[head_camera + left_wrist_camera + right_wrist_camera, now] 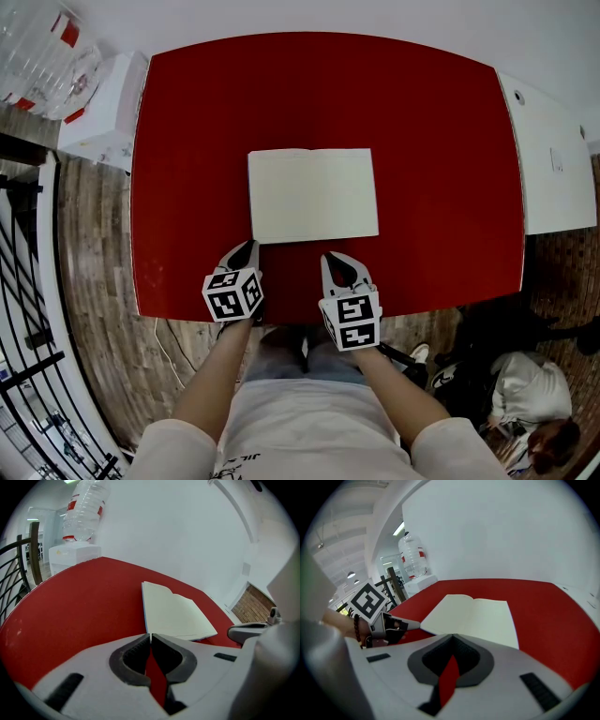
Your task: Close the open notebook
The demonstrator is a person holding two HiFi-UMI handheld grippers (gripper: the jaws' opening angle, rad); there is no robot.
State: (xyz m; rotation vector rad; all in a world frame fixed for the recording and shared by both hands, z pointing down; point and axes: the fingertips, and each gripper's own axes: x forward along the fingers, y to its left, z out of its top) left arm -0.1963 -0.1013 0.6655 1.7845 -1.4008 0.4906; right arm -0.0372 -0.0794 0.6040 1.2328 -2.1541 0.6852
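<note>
Left hand-held gripper point(246, 247) is clenched: in its own view the two jaw tips meet with nothing between them, only red worktop point(187, 141) showing through the gap behind the tips. The right hand-held gripper point(336, 258) is clenched and empty in the same way. Both point down at a slant toward the far side of the worktop.

The notebook point(312, 195) lies open and flat near the middle of the worktop, straight ahead of both grippers, blank pages up. Its long axis runs from side to side across the person's front, and the spine runs away from the person, about midway between the two grippers.

The left tip sits just beside the near left corner of the notebook; whether it touches the cover I cannot tell. The right tip stands a little short of the near edge, below the middle of the right page and well inside its outer edge. By my reading the left one is the nearer to a free edge, so the left page looks the easier to lift and fold over the spine.
</note>
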